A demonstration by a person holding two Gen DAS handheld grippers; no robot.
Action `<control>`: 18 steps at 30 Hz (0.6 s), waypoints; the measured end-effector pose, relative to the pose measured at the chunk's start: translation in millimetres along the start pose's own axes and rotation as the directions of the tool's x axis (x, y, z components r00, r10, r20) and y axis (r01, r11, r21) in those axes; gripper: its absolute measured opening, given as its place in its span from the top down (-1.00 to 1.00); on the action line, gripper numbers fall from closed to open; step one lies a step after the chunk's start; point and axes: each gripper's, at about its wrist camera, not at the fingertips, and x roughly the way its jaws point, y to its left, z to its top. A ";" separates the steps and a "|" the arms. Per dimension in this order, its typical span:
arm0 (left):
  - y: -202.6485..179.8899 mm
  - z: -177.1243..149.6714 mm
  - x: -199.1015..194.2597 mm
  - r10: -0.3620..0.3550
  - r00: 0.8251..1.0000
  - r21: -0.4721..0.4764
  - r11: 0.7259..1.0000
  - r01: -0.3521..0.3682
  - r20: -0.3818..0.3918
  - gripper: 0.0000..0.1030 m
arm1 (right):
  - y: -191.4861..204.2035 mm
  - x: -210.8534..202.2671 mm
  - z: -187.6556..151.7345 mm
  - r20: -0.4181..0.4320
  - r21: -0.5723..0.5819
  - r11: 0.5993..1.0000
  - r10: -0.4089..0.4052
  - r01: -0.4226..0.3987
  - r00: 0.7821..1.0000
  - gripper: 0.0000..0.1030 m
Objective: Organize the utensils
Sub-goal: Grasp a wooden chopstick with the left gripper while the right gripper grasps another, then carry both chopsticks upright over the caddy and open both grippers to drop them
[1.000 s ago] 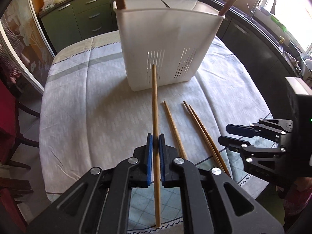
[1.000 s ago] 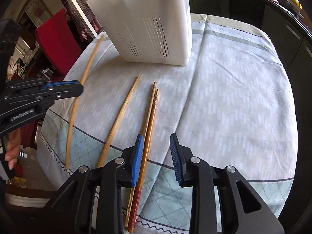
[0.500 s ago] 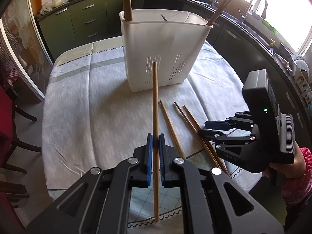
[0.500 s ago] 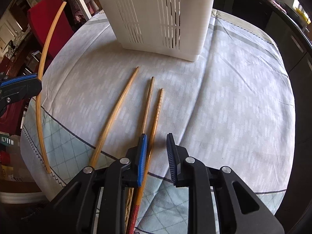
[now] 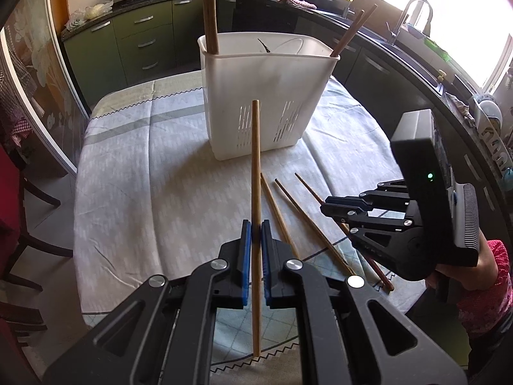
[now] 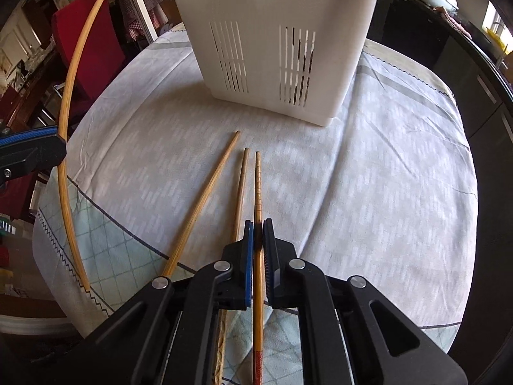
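My left gripper (image 5: 255, 232) is shut on a plain wooden chopstick (image 5: 255, 166), held in the air pointing at the white slotted utensil holder (image 5: 266, 96); that chopstick also shows in the right wrist view (image 6: 69, 102). My right gripper (image 6: 258, 234) is shut on a ridged chopstick with a red end (image 6: 258, 192), low over the tablecloth. Two more chopsticks lie beside it on the cloth, a dark one (image 6: 241, 189) and a light one (image 6: 205, 195). The right gripper shows in the left wrist view (image 5: 333, 208), right of the chopsticks. The holder (image 6: 272, 32) has several chopsticks standing in it.
The round table has a pale patterned cloth (image 5: 144, 176). A red chair (image 6: 89, 41) stands at the table's left side. Dark kitchen cabinets and a counter (image 5: 400, 73) with a sink run behind and to the right. The table's front edge (image 6: 96, 301) is close under both grippers.
My right gripper has closed on the red-ended chopstick; a second ago it was open above the pair. My left gripper has risen and pulled back with its chopstick.
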 end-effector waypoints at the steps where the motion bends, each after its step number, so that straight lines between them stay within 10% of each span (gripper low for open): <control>1: 0.5 -0.2 -2.1 -0.002 1.000 -0.001 1.000 0.002 0.005 0.88 | -1.4 -7.2 -0.3 0.016 0.005 1.000 0.006 -0.006 1.000 0.87; 18: 0.0 -12.4 -44.8 -0.014 0.996 0.015 1.000 0.013 0.090 0.88 | -14.2 -125.4 -31.7 0.241 0.012 0.999 0.036 -0.040 0.970 0.87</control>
